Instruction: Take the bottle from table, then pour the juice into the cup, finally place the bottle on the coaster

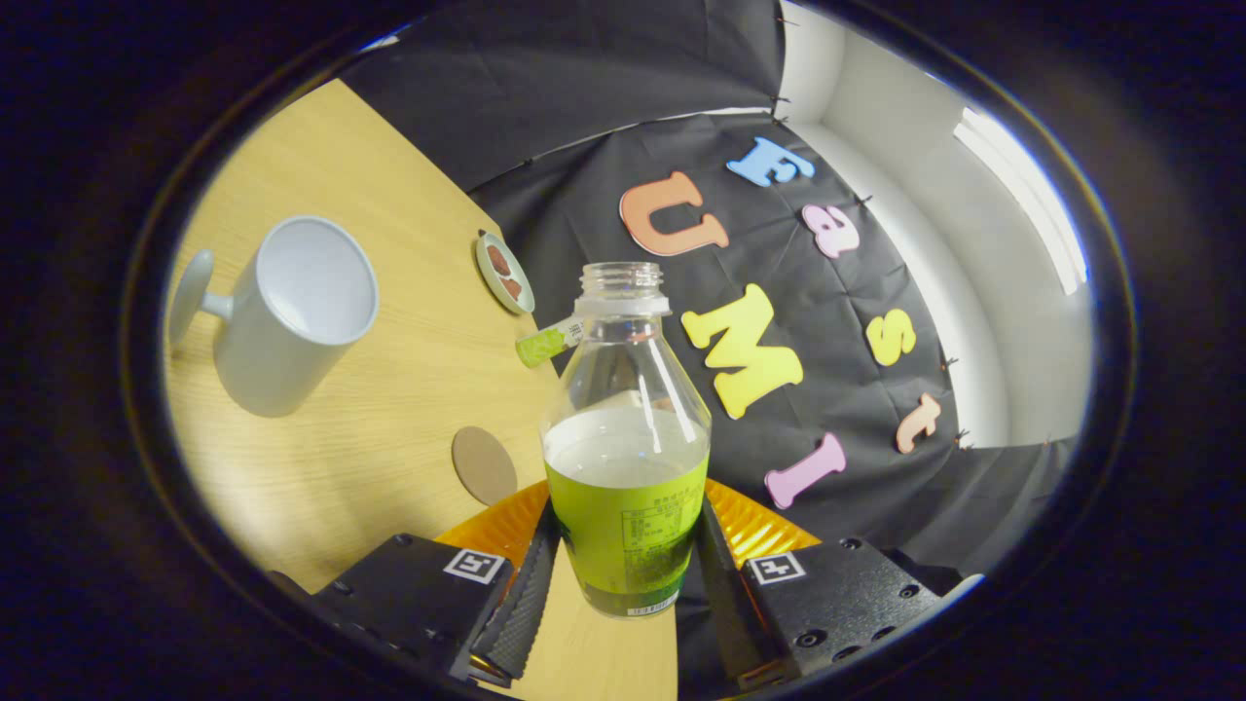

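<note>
Gripper view: gripper [623,574] tilted, jaws clamping bottle [626,458].

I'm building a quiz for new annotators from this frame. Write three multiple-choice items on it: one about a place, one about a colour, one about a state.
1. Where is the bottle?
A. Inside the mug
B. Between the gripper's fingers
C. Lying flat on the round coaster

2. What colour is the bottle's label?
A. Green
B. Red
C. Blue

3. What state is the bottle's mouth in?
A. Capped
B. Corked
C. Open, no cap

Answers:
1 B: both fingers press the bottle's labelled lower part, with the white mug and the coaster apart from it on the wooden table.
2 A: the band around the lower body is green.
3 C: the threaded neck shows bare, with no cap on it.
</note>
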Demonstrator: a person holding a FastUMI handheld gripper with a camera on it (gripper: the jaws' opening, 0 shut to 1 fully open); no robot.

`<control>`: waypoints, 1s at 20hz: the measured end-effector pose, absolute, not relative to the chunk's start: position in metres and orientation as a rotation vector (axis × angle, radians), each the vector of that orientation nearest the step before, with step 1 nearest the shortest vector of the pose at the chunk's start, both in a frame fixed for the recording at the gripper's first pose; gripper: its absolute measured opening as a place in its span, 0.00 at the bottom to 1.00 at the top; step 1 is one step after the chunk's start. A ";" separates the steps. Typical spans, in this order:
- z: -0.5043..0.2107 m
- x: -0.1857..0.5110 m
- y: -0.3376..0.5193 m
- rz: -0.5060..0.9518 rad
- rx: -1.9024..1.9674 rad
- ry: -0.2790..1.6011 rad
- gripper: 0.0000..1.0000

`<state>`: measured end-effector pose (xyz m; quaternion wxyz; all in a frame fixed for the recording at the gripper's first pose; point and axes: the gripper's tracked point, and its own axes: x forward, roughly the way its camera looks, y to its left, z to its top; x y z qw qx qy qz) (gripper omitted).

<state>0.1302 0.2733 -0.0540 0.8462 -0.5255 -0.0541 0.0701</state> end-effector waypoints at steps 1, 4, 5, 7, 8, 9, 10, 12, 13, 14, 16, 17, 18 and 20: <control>-0.052 0.129 0.276 0.145 -1.146 -0.136 0.76; -0.049 0.125 0.286 0.143 -1.233 -0.189 0.76; -0.048 0.125 0.288 0.141 -1.263 -0.206 0.76; -0.046 0.120 0.293 0.135 -1.319 -0.238 0.76; -0.045 0.118 0.294 0.133 -1.343 -0.258 0.76; -0.044 0.117 0.297 0.132 -1.361 -0.269 0.76; -0.044 0.116 0.299 0.131 -1.376 -0.280 0.76; -0.041 0.115 0.301 0.130 -1.412 -0.304 0.76; -0.039 0.113 0.304 0.126 -1.430 -0.316 0.76; -0.037 0.113 0.305 0.125 -1.446 -0.325 0.76; -0.031 0.115 0.308 0.122 -1.477 -0.338 0.76; -0.030 0.114 0.309 0.122 -1.489 -0.339 0.76; -0.030 0.114 0.309 0.121 -1.498 -0.338 0.76; -0.029 0.116 0.309 0.116 -1.511 -0.336 0.76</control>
